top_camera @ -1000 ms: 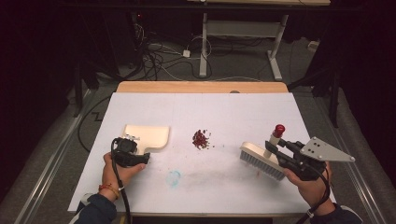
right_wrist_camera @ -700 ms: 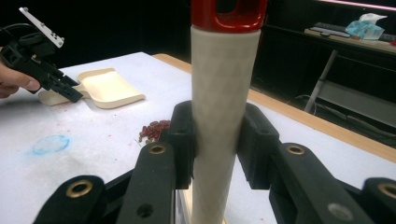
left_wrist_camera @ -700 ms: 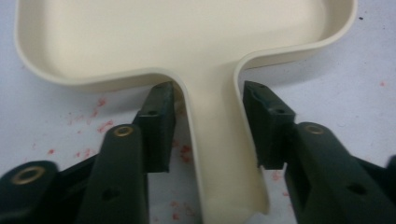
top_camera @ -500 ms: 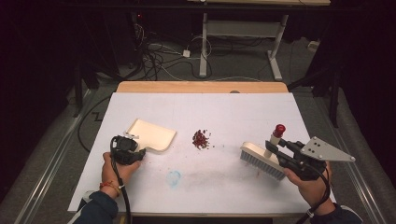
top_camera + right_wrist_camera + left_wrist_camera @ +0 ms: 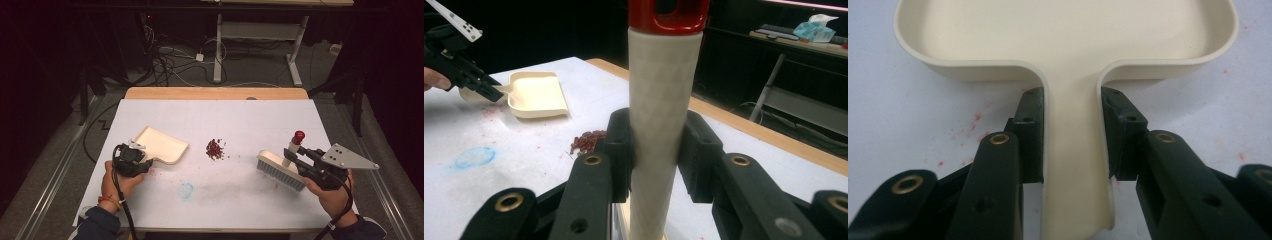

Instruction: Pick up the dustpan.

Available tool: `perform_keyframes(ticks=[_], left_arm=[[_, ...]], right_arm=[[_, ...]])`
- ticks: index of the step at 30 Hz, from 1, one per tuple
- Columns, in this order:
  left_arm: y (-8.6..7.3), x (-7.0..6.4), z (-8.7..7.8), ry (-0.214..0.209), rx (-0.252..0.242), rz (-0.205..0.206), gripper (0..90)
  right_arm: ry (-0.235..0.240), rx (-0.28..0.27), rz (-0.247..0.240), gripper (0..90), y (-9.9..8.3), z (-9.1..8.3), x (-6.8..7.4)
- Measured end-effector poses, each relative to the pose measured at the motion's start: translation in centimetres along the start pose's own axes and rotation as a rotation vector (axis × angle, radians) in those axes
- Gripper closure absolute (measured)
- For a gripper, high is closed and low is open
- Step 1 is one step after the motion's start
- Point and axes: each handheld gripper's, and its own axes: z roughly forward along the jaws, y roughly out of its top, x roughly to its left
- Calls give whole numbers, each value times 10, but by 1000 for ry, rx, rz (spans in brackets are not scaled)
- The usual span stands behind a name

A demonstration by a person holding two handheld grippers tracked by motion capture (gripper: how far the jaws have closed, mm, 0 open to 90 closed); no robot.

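We are clamping the left gripper [image 5: 134, 156] on the dustpan [image 5: 161, 144] handle, left of centre, and the right gripper [image 5: 300, 159] on the brush [image 5: 280, 170], lower right. The red crumbs [image 5: 215, 149] are lying unswept mid-frame between both; all sweeping remains.

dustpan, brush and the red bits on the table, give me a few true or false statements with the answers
1. The left tongs are shut on the handle of the dustpan. True.
2. The red bits already lie inside the dustpan. False: they sit in a small pile on the white table, between dustpan and brush.
3. The right tongs hold the brush by its pale handle with the red tip up. True.
4. The brush bristles are touching the red pile. False: the brush stands apart from it, toward the right tongs' side.
5. A blue smudge marks the table. True.
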Motion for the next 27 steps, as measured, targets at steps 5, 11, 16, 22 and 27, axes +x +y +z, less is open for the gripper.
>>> perform_keyframes(ticks=[5,11,16,22,27], left_arm=[[-6,1,-11,16,-23,15,641],[-14,-2,-19,-4,-33,35,641],[-16,-11,-23,-26,-40,71,640],[-18,-21,-27,-54,-34,110,640],[-20,-29,-26,-76,-13,137,640]], right_arm=[[12,2,6,696,0,5,-2],[27,9,8,696,0,13,-5],[28,9,4,696,-1,13,-4],[26,16,2,696,-2,14,-2],[21,23,-1,696,-3,15,-2]])
